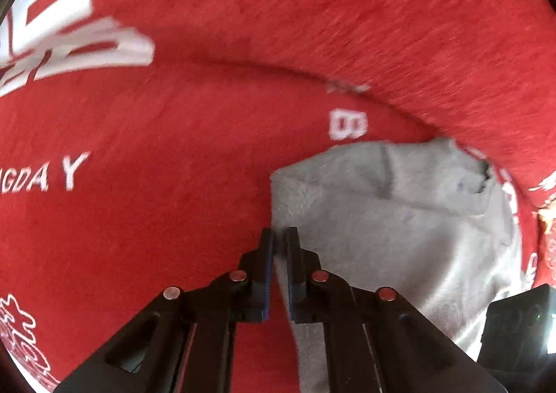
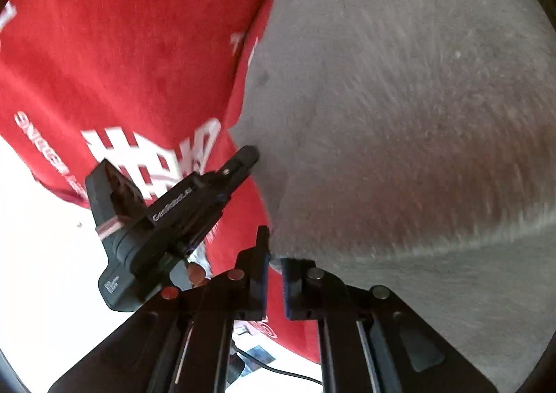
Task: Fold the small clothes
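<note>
- Left wrist view: the left tool (image 1: 279, 236) is pinching the near left edge of the grey fleece garment (image 1: 399, 236), which lies on a red printed cloth (image 1: 173, 219). The garment spreads right and far from the tips. I judge this the grasp that opens a fold.
- Right wrist view: the right tool (image 2: 274, 254) nips the garment's near edge, the left tool (image 2: 248, 158) gripping farther along the same side. Next, I reckon, both must lift together and carry that edge across evenly.
</note>
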`<state>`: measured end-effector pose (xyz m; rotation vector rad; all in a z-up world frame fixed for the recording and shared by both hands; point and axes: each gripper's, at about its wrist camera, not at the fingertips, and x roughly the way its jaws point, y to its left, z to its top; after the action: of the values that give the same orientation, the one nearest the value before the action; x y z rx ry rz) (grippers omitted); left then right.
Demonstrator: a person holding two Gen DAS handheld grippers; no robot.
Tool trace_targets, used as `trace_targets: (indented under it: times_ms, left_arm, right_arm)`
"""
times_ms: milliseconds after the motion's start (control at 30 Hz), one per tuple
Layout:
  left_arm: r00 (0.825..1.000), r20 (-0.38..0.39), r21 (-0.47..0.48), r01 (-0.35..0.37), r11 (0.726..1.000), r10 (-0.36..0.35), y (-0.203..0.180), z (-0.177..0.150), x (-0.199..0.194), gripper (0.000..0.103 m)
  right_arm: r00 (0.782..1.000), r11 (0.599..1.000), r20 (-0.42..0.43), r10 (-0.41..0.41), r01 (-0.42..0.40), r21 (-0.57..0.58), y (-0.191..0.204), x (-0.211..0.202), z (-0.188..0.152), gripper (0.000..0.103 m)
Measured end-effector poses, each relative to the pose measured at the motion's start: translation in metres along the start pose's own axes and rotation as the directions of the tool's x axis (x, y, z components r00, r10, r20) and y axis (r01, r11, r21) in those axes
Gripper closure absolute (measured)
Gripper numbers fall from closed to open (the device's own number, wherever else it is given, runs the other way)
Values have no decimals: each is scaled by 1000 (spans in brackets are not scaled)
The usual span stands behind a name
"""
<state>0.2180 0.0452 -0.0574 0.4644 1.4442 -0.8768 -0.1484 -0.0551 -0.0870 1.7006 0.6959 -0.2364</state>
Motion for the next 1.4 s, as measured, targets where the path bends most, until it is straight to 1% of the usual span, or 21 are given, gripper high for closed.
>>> trace_targets:
  times_ms: [100,167,200,233,267,333,367,433,500,533,567,600,700,800,900,967,1033,1100,1200,1300,1400]
  left_arm:
    - [1000,16,-11,-1,1000,1,5,-2,-1,95]
    - [1000,17,1,-19,1000,19,1,-3,-3,95]
    - [1000,17,6,-26,1000,26,-1,-4,-3,95]
    - [999,20,10,-33,999,33,-4,-5,-3,95]
    - [999,21,11,-37,999,37,-6,-6,-4,95]
    - [999,23,8,-44,999,44,-7,-6,-3,95]
    - [999,25,8,-48,999,48,-13,-8,-2,95]
    - [998,30,10,-58,998,58,-20,-9,0,95]
    - [997,33,12,-69,998,68,-24,-10,-1,95]
    - [997,35,12,-75,997,75,-26,-10,-1,95]
    - [996,36,12,-82,997,81,-29,-11,0,95]
    - [996,36,13,-86,996,85,-35,-10,1,95]
    - [994,43,24,-104,994,103,-40,-10,1,95]
    - [992,51,37,-121,992,119,-51,-11,4,95]
    - [991,56,24,-126,992,124,-55,-16,5,94]
    - [987,60,11,-152,988,151,-58,-16,4,94]
    - [978,56,3,-203,979,202,-59,-19,1,94]
    - [978,52,-12,-202,979,203,-55,-24,-8,94]
    - [982,75,6,-173,985,172,-69,-38,-31,94]
    - [986,88,57,-146,988,140,-94,-55,-43,94]
    - [991,77,95,-117,989,110,-121,-72,-42,94]
  right_arm:
    - [995,996,-39,-87,87,-8,-2,4,0,90]
    - [995,994,-19,-102,102,-33,-2,-25,-1,66]
    - [993,992,9,-117,118,-46,-3,-40,0,47]
    - [988,987,60,-145,149,-60,-8,-64,0,44]
    - [977,980,111,-180,188,-63,-13,-88,3,44]
    - [932,958,232,-278,285,1,-38,-150,9,44]
    - [907,949,282,-312,310,54,-51,-176,14,44]
    - [881,942,332,-336,308,136,-69,-208,21,44]
    - [885,950,360,-296,233,207,-86,-225,34,44]
    - [884,950,367,-289,217,227,-88,-227,42,48]
    - [882,950,370,-292,223,218,-83,-226,51,58]
    - [879,950,367,-304,250,189,-75,-224,59,97]
    - [839,924,436,-325,380,-43,-27,-225,68,95]
    - [796,844,479,-370,503,-185,-1,-226,72,95]
    - [774,816,443,-453,560,-143,-31,-229,80,95]
    - [757,808,388,-525,587,-53,-64,-234,82,93]
    - [763,836,405,-504,549,6,-74,-249,75,90]
    - [724,808,414,-551,586,51,-74,-262,66,84]
    - [740,823,420,-525,568,28,-67,-272,58,84]
    - [728,793,441,-525,606,-57,-45,-265,59,84]
    - [727,775,450,-518,622,-113,-29,-253,68,84]
